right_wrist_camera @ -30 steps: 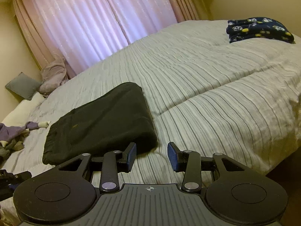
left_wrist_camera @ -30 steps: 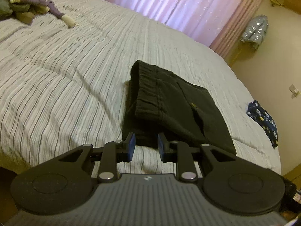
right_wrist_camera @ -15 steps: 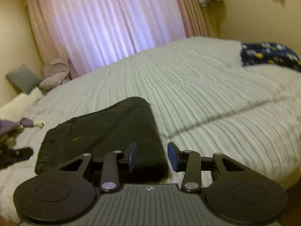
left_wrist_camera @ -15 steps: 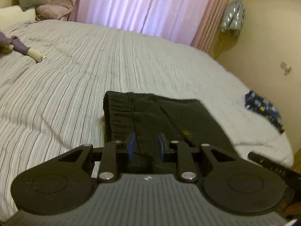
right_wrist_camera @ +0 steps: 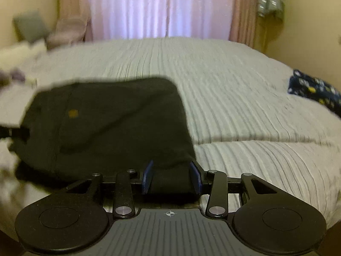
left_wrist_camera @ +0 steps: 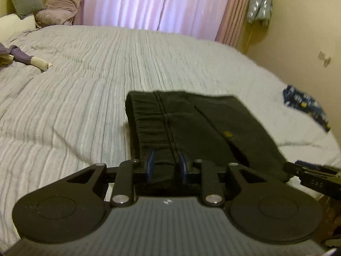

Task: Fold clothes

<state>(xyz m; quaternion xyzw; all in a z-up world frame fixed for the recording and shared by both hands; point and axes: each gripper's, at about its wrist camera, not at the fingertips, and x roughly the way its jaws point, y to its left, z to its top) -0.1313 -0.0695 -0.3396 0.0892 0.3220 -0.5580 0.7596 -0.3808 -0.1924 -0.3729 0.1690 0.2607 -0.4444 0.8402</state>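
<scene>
Bedroom shown: striped bedspread [left_wrist_camera: 89,98], pink curtain [left_wrist_camera: 149,2] behind. Black folded trousers [left_wrist_camera: 191,125] laid near front edge of bed. Left gripper [left_wrist_camera: 166,165] placed at waistband end, jaws narrowly parted, cloth seen between pads; firm pinch could not be told. Right gripper [right_wrist_camera: 171,176] placed at opposite end, jaws half open around thick fold. Advised: both ends gripped through all layers, lifted together, edges kept aligned.
</scene>
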